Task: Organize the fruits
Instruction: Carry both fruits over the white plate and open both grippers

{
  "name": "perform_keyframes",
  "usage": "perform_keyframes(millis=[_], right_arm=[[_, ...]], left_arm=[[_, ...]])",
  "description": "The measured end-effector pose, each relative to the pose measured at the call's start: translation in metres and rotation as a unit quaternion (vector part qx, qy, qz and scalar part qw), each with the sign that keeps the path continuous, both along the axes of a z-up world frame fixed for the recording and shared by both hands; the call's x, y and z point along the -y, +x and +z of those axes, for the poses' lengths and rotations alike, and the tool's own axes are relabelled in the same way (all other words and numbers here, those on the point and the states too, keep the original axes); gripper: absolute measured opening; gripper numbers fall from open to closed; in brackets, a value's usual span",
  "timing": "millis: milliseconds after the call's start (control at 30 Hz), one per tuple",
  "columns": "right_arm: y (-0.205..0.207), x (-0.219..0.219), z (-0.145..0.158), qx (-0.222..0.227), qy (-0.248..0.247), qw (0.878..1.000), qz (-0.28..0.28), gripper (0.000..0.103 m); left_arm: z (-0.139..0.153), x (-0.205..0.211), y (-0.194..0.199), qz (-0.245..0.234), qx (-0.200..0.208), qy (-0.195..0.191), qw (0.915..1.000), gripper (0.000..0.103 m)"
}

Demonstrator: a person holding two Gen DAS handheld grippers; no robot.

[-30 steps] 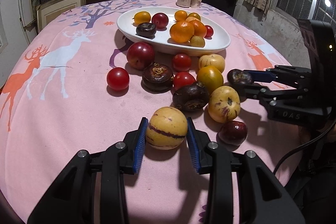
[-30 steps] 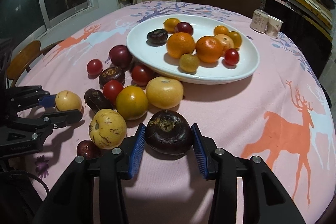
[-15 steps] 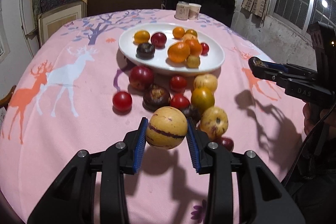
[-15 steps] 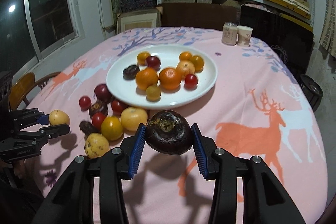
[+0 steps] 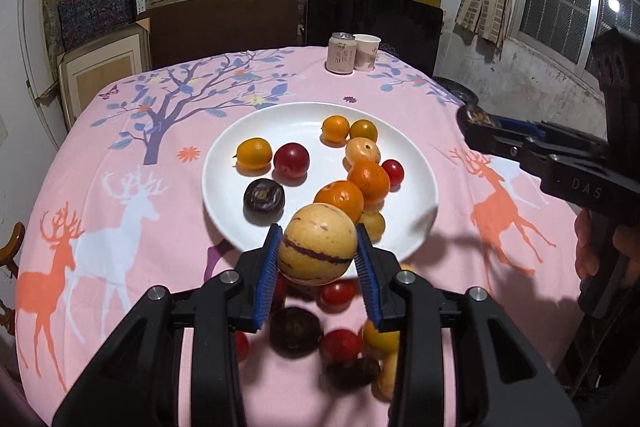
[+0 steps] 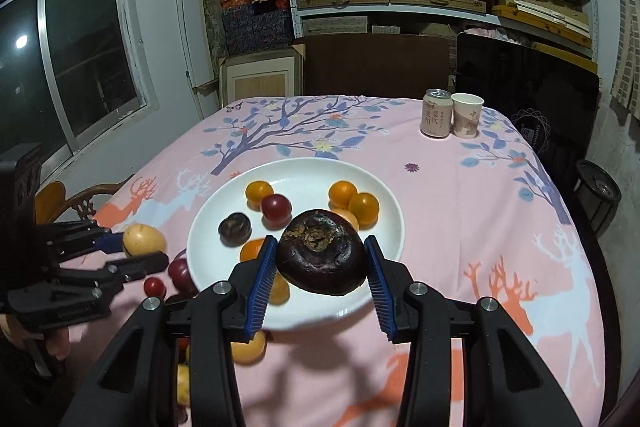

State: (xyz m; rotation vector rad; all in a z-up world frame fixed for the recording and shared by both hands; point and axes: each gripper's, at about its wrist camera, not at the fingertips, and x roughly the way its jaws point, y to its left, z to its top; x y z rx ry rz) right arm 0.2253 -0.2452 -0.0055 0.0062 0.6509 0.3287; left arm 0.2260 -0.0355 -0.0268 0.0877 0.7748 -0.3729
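Observation:
My left gripper is shut on a yellow purple-striped melon and holds it in the air over the near rim of the white plate. My right gripper is shut on a dark purple wrinkled fruit, raised above the plate's near edge. The plate holds several oranges, a red plum and a dark fruit. The left gripper also shows at the left in the right wrist view, the right gripper at the right in the left wrist view.
Several loose fruits, red, dark and yellow, lie on the pink deer-print tablecloth under my left gripper. A can and a paper cup stand at the far table edge. Shelves of boxes fill the back wall. A wooden chair stands at the left.
Both grippers have lifted their fruits off the table and carried them up and forward, over the near rim of the plate.

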Motion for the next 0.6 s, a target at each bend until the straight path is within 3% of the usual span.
perform_keyframes(millis=[400,433,467,533,600], right_arm=[[0.089,-0.041,-0.025,-0.029,-0.009,0.999,0.027,0.045],[0.092,-0.043,-0.029,-0.034,-0.008,0.999,0.032,0.047],[0.094,-0.045,-0.031,-0.034,-0.008,0.999,0.03,0.055],[0.091,-0.045,-0.033,-0.035,-0.004,0.999,0.028,0.055],[0.083,-0.044,-0.033,-0.034,-0.008,0.999,0.024,0.055]], left_arm=[[-0.042,0.018,0.063,-0.007,-0.055,0.021,0.9982,0.037],[-0.046,0.017,0.065,-0.005,-0.062,0.022,0.9978,0.046],[-0.045,0.014,0.066,0.004,-0.06,0.021,0.998,0.062],[-0.04,0.007,0.063,0.017,-0.048,0.014,0.9986,0.073],[-0.033,0.0,0.056,0.021,-0.039,0.004,0.999,0.073]])
